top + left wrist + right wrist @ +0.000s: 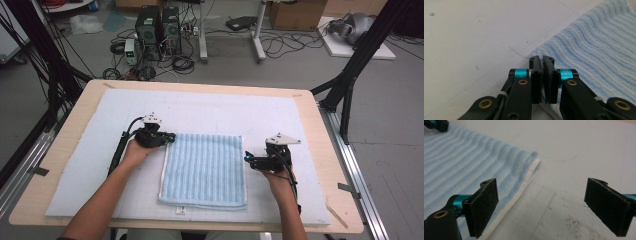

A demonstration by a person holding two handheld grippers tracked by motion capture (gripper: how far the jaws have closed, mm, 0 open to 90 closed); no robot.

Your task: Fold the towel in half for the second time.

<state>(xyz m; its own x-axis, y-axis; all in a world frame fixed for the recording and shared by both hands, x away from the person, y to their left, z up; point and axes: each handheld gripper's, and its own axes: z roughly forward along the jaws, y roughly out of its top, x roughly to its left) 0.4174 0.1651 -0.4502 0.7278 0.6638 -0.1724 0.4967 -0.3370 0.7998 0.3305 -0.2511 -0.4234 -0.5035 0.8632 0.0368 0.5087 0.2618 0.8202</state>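
Observation:
A light blue striped towel lies flat on the white mat, its white hem along the left and near edges. My left gripper is at the towel's far left corner. In the left gripper view its jaws are pressed together over the edge of the towel, right beside that corner. My right gripper sits at the towel's right edge, pointing left at it. Its jaws stand wide apart, one pad over the towel's hem, the other over bare mat.
The mat covers most of a wooden table. Black frame posts stand at both far corners. Beyond the far edge, computer towers, cables and boxes lie on the floor. My left gripper's tip peeks into the right gripper view.

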